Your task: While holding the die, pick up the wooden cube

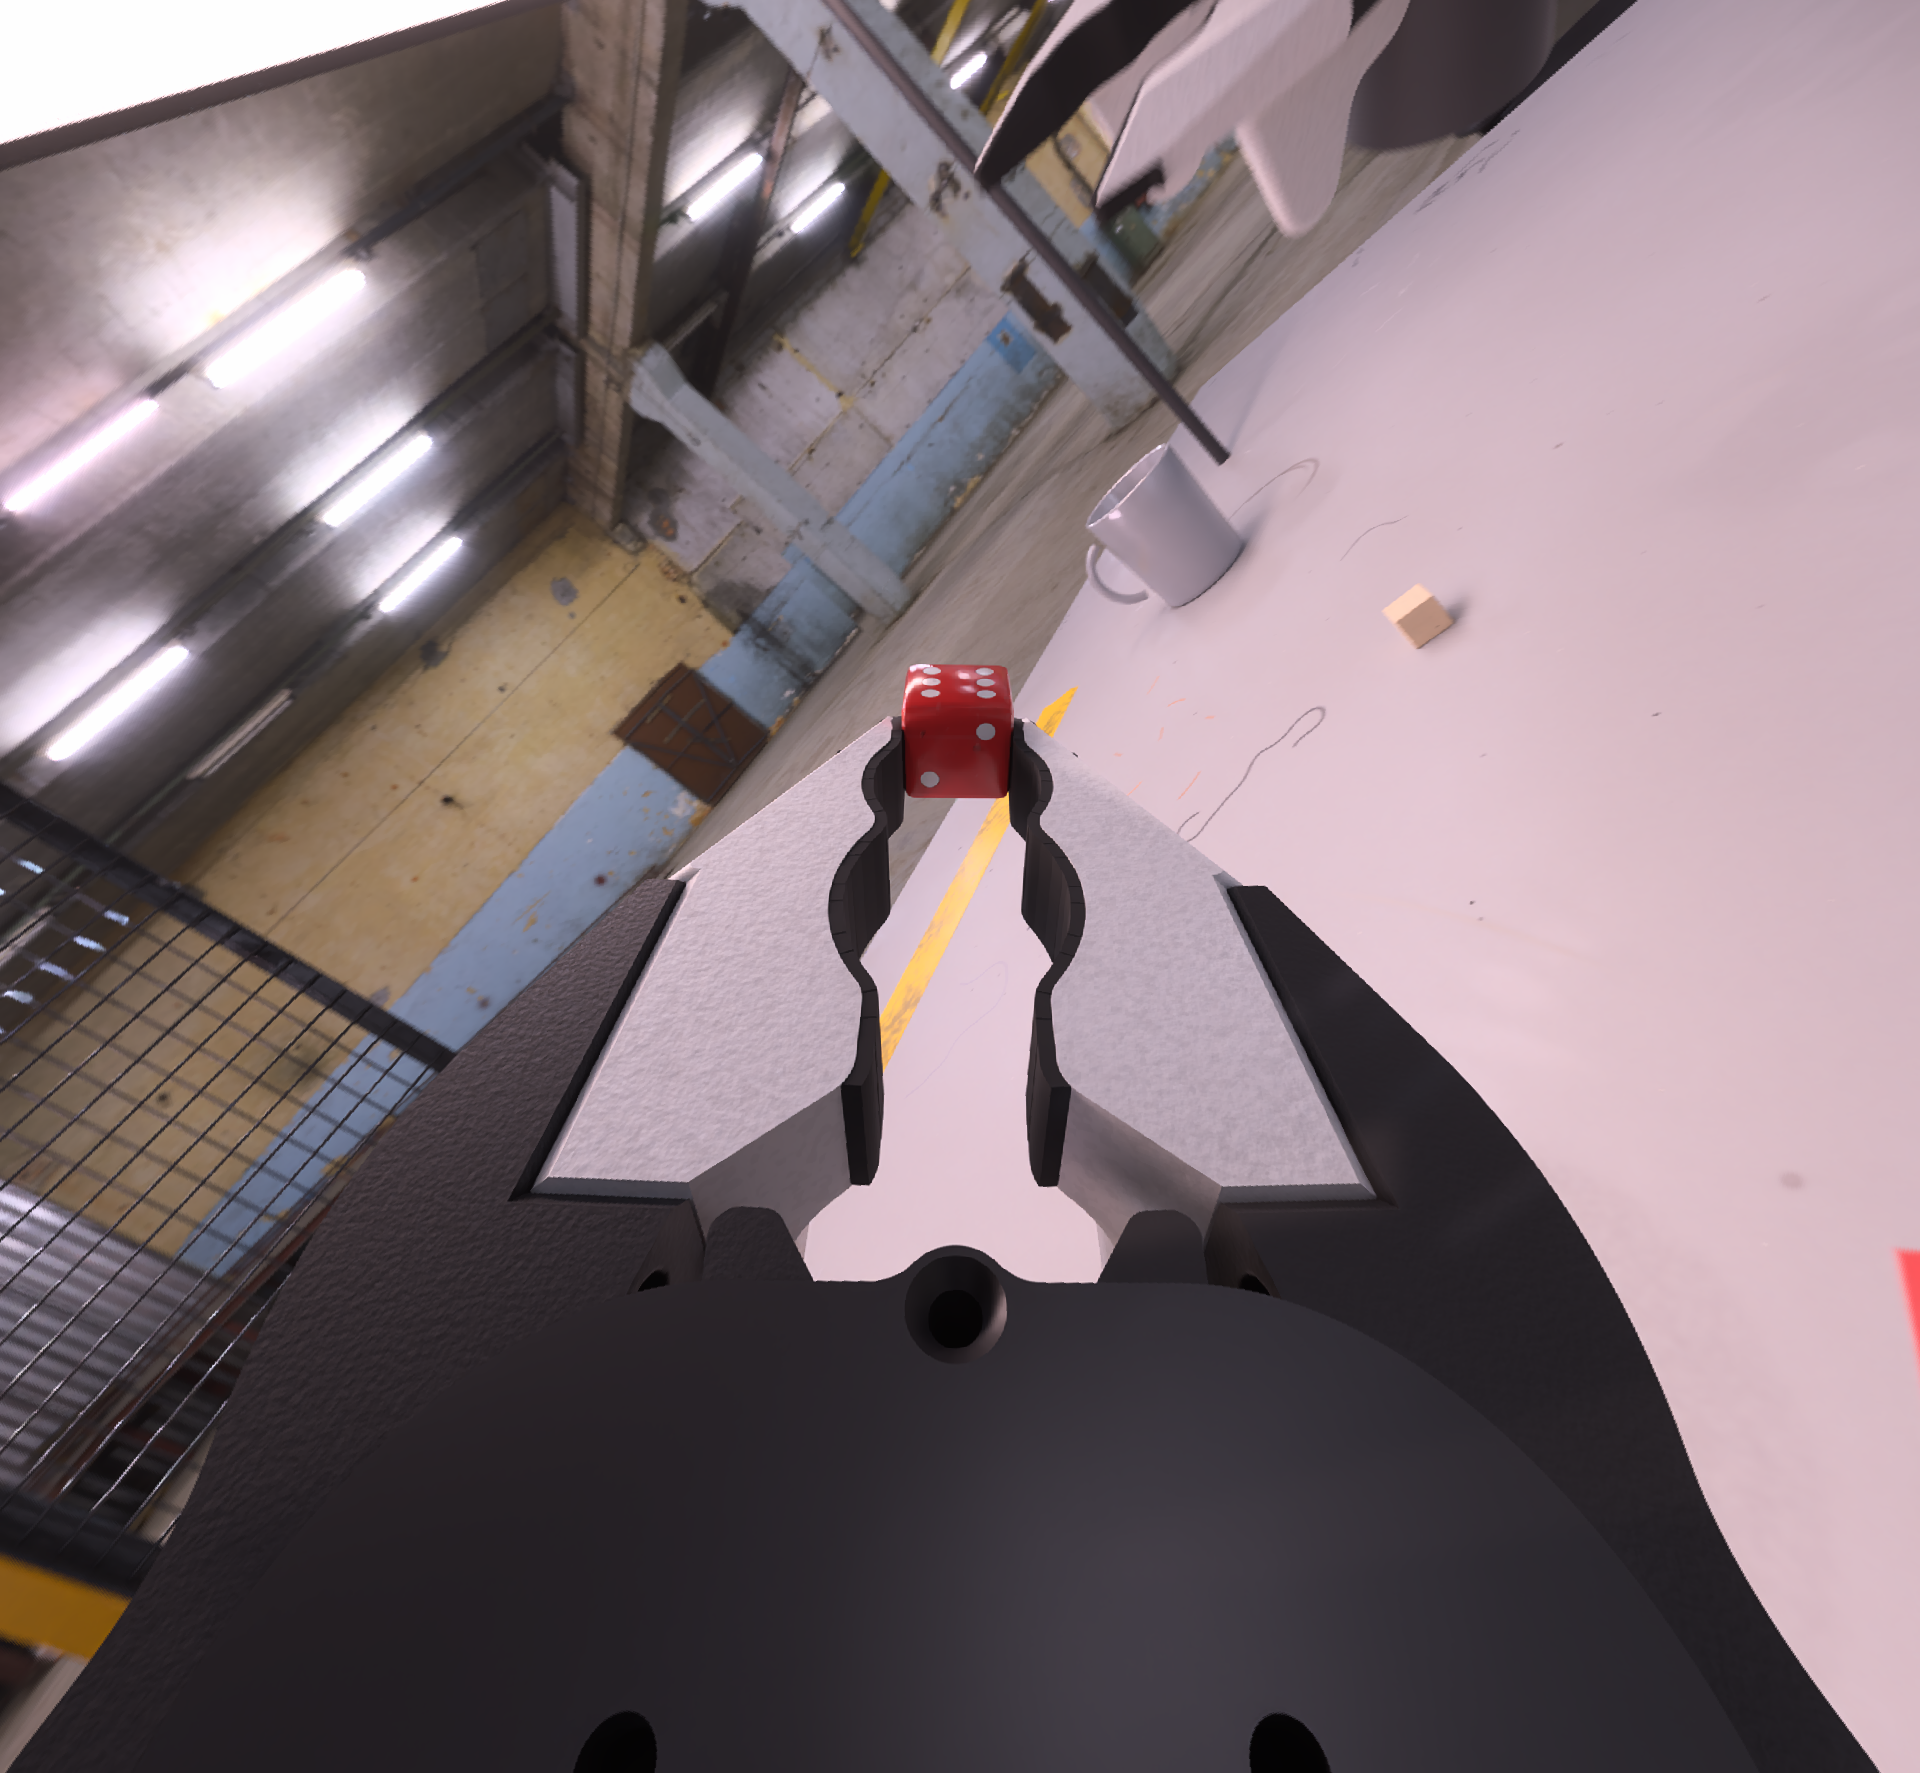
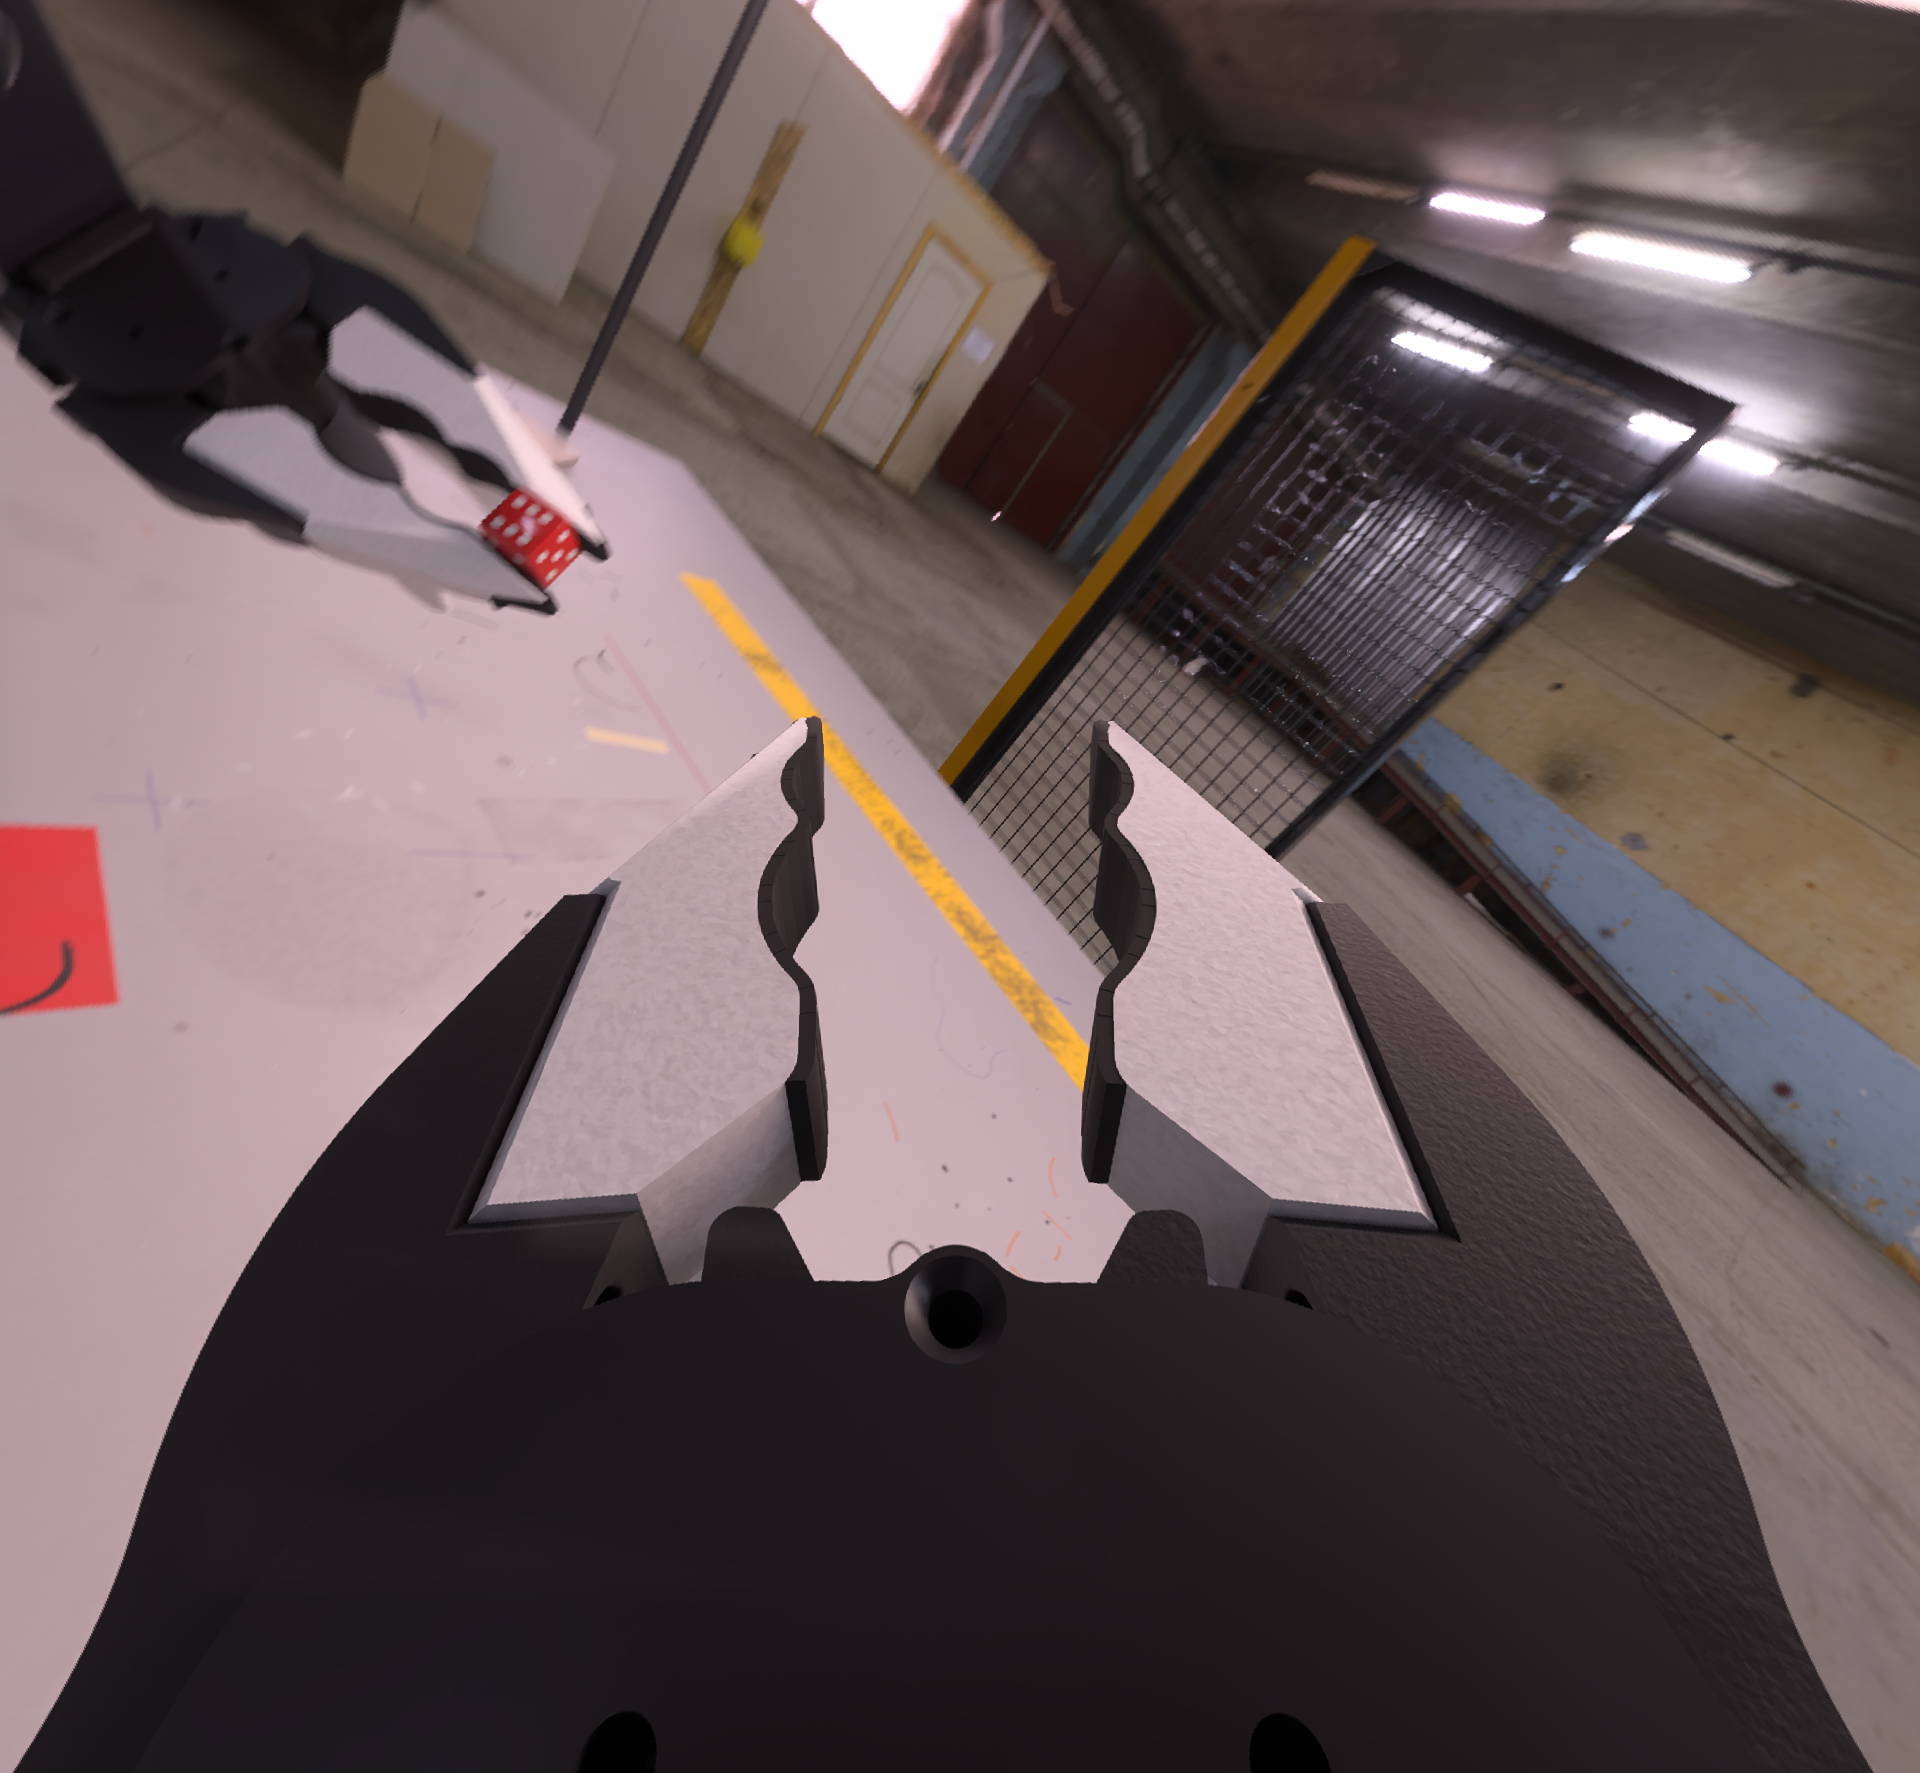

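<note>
1. Right now the left gripper (image 1: 956,736) is clamping the red die (image 1: 957,732) between its very tips, jaws closed on the two side faces, and it is hanging clear of the pale counter (image 1: 1558,892).
2. Over on the other side, the right gripper (image 2: 956,736) is hovering with its jaws spread wide and nothing between them; it is pointing along the counter's yellow-striped edge rather than at the target.
3. Meanwhile the wooden cube (image 1: 1418,615) is sitting alone on the counter, near the white mug (image 1: 1169,528) but apart from it, and it is not showing in the right wrist view at all.
4. From the left wrist view, the right gripper is looming at the top, blurred, so I cannot tell its height over the counter from there.
5. Looking ahead, the pick-up is not yet begun, and the risks are stacking up:
   - The die is riding only on the fingertips, so any jolt or slackening of the left jaws could be letting it slip out.
   - The right gripper is needing a big turn to find the cube, and a swing that wide could be clipping the mug or the left gripper.
   - The cube is small and light-looking; one jaw arriving first could be nudging it away instead of trapping it.
</note>
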Tool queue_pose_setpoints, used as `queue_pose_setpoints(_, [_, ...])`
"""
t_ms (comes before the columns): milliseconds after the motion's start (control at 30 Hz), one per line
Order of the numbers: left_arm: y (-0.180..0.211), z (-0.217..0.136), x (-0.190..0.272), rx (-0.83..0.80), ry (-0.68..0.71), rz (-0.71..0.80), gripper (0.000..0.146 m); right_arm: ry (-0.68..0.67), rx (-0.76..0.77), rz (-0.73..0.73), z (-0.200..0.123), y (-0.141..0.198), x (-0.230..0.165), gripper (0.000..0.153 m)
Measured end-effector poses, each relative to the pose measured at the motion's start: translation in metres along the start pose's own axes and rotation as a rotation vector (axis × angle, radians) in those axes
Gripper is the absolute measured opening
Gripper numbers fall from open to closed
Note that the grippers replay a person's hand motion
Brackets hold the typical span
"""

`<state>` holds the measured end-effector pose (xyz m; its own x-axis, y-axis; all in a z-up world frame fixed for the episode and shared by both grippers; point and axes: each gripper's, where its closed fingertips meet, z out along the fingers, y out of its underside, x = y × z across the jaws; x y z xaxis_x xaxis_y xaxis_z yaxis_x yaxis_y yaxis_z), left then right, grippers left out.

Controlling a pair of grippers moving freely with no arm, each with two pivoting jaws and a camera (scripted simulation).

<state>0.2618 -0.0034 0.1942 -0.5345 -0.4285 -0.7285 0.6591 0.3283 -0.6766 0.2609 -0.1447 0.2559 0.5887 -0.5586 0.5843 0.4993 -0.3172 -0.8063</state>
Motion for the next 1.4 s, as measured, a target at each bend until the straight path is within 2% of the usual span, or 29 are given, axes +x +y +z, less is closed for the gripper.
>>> queue_pose_setpoints(100, [0.014, 0.004, -0.003, -0.045, -0.056, 0.022, 0.019, 0.112, 0.044, 0.035, -0.027, -0.003, 0.033, 0.049])
queue_pose_setpoints(233, [0.054, 0.015, 0.005, -0.179, -0.130, 0.104, 0.019, 0.263, 0.057, 0.041, -0.067, -0.001, 0.071, 0.040])
queue_pose_setpoints(333, [0.079, 0.019, 0.011, -0.241, -0.169, 0.126, 0.019, 0.316, 0.071, 0.044, -0.091, 0.008, 0.088, 0.034])
queue_pose_setpoints(400, [0.093, 0.020, 0.015, -0.263, -0.174, 0.102, 0.019, 0.303, 0.042, 0.073, -0.100, 0.024, 0.092, 0.027])
queue_pose_setpoints(500, [0.112, 0.020, 0.022, -0.289, -0.167, 0.075, 0.019, 0.221, -0.103, 0.099, -0.105, 0.058, 0.086, 0.021])
queue_pose_setpoints(633, [0.119, 0.020, 0.028, -0.295, -0.154, -0.013, 0.019, 0.026, -0.297, 0.124, -0.104, 0.101, 0.057, 0.011])
queue_pose_setpoints(733, [0.128, 0.020, 0.035, -0.328, -0.119, -0.039, 0.019, -0.137, -0.377, 0.144, -0.095, 0.124, 0.031, 0.009])
queue_pose_setpoints(867, [0.134, 0.022, 0.038, -0.351, -0.110, -0.051, 0.019, -0.397, -0.586, 0.081, -0.089, 0.160, -0.003, 0.018])
queue_pose_setpoints(967, [0.135, 0.023, 0.039, -0.356, -0.107, -0.047, 0.019, -0.615, -0.887, -0.075, -0.108, 0.197, -0.016, 0.030])
queue_pose_setpoints(1033, [0.136, 0.023, 0.041, -0.366, -0.094, -0.029, 0.019, -0.704, -1.010, -0.155, -0.117, 0.215, -0.016, 0.033])
queue_pose_setpoints(1167, [0.136, 0.024, 0.042, -0.368, -0.091, -0.024, 0.019, -0.759, -1.066, -0.305, -0.111, 0.237, -0.009, 0.033])
queue_pose_setpoints(1300, [0.136, 0.024, 0.043, -0.366, -0.087, -0.025, 0.019, -0.832, -1.072, -0.347, -0.104, 0.249, -0.019, 0.030])
queue_pose_setpoints(1400, [0.136, 0.024, 0.044, -0.368, -0.079, -0.020, 0.019, -0.831, -1.096, -0.402, -0.104, 0.260, -0.016, 0.028])
